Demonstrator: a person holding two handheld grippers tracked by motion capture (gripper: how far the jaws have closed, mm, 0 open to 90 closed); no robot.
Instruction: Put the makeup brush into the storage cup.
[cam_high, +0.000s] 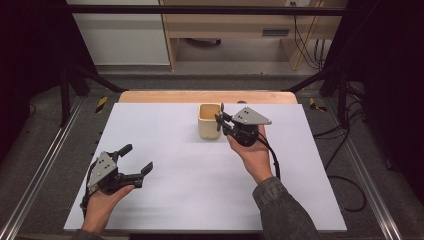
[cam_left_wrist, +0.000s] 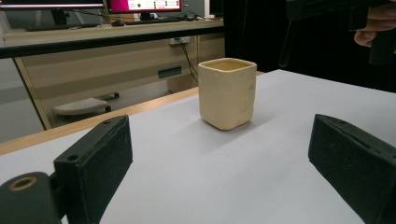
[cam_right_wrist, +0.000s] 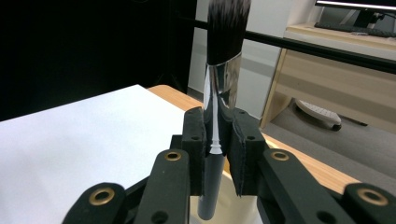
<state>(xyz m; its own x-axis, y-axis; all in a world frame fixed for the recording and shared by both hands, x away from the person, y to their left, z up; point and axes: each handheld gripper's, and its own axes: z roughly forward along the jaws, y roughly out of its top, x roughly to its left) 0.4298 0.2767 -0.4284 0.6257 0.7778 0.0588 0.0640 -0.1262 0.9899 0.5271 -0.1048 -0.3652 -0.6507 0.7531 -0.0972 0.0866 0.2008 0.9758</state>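
Observation:
A cream square cup (cam_high: 209, 121) stands upright on the white sheet near the table's far middle, seen close in the left gripper view (cam_left_wrist: 227, 93). My right gripper (cam_high: 220, 121) hovers at the cup's right rim, shut on a brush (cam_high: 222, 110). In the right gripper view the jaws (cam_right_wrist: 218, 135) clamp the brush (cam_right_wrist: 223, 70) upright: dark bristles on top, silver ferrule, black handle pointing down over the cup's opening (cam_right_wrist: 233, 200). My left gripper (cam_high: 138, 158) rests open near the front left, aimed at the cup, with nothing between its pads (cam_left_wrist: 100, 158).
A white sheet (cam_high: 175, 195) covers most of the table, with a wooden edge (cam_high: 150, 96) at the far side. Black frame posts (cam_high: 65, 90) stand at the left and right. A cable (cam_high: 274, 160) trails from the right gripper. Desks and monitors (cam_left_wrist: 140, 5) lie beyond.

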